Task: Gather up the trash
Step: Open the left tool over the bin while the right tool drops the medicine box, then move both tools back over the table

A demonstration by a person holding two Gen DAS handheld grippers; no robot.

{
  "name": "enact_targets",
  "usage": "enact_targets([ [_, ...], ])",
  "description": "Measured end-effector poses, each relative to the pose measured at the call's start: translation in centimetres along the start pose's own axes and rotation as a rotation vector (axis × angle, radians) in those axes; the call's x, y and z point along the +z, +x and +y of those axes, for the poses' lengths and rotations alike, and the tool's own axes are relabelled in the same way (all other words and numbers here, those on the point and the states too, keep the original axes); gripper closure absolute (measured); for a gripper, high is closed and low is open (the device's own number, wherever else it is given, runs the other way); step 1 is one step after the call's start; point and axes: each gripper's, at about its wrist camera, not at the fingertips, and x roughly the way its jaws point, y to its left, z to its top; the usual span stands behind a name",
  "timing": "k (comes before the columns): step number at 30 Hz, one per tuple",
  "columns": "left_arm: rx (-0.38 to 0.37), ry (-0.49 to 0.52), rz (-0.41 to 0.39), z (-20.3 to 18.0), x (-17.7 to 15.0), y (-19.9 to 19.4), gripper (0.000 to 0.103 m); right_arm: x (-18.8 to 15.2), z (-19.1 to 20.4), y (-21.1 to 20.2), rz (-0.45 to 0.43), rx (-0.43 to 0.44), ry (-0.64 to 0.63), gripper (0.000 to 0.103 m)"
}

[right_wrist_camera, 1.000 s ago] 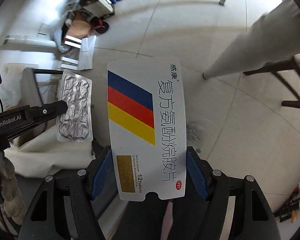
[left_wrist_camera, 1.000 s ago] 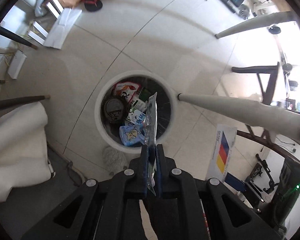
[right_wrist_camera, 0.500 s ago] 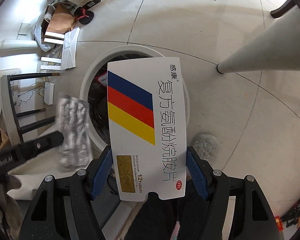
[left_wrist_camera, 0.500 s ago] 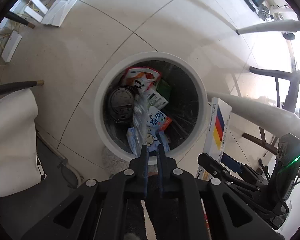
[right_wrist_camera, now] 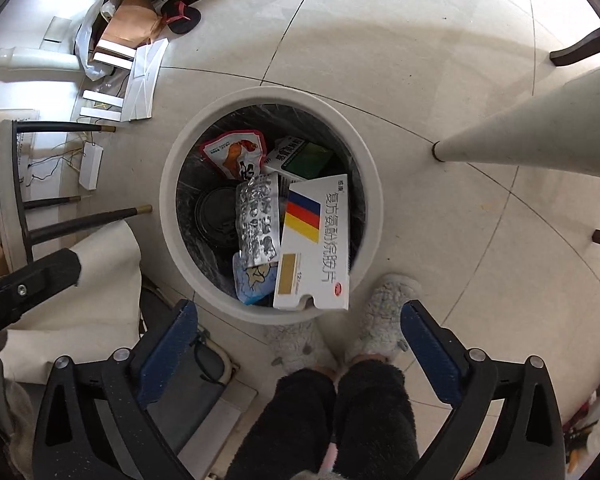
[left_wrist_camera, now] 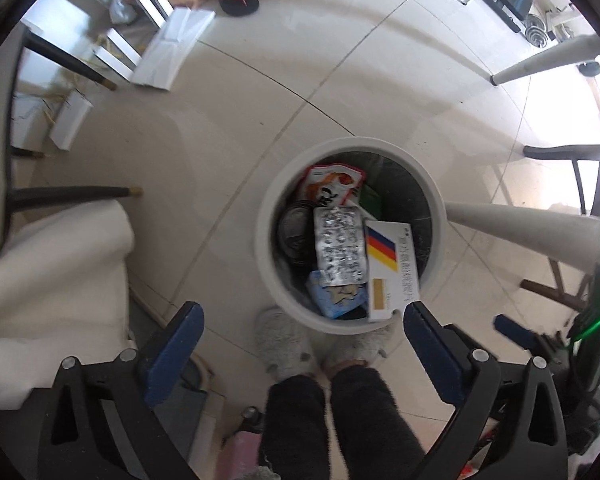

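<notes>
white bin [right_wrist_camera: 168, 216] takes the drop: both the left gripper [left_wrist_camera: 300, 316] and right gripper [right_wrist_camera: 296, 312] are opening above it, nothing between their jaws, foil blister [right_wrist_camera: 258, 220] and pill box [right_wrist_camera: 316, 248] inside near its front rim. next, likely, more trash to fetch.

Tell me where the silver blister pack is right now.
In both wrist views the silver blister pack lies inside the white bin, left of the striped medicine box and right of the black lid.
</notes>
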Motion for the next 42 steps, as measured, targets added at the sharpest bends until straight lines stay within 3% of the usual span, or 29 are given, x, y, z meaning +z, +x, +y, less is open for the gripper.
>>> enact_targets([
  [12, 0.092, 0.047, -0.076, -0.2, -4.5, -8.7, 0.001, -4.5, 0.4, -9.5, -0.061, -0.048, 0.010, 0.000],
  [20, 0.057, 0.078, -0.079, -1.2, -8.4, -16.9, 0.001, -8.9, 2.1, -20.0, -0.116, -0.056, 0.012, 0.000],
  [29, 0.030, 0.145, -0.160, -2.3, -11.6, -27.9, 0.001, -13.5, 5.4, -33.7, -0.173, -0.051, -0.005, 0.000],
  [33, 0.049, 0.134, -0.239, -2.6, -11.9, -33.3, 0.001, -15.0, 6.8, -39.3, -0.214, -0.020, -0.013, 0.000],
  [36, 0.043, 0.126, -0.341, -3.1, -11.2, -37.7, 0.001, -15.1, 7.0, -43.1, -0.250, 0.016, 0.006, 0.000],
  [42, 0.149, 0.120, -0.529, -4.8, -6.6, -44.2, 0.001, -11.5, 6.8, -49.8, -0.323, 0.073, 0.056, 0.000],
])
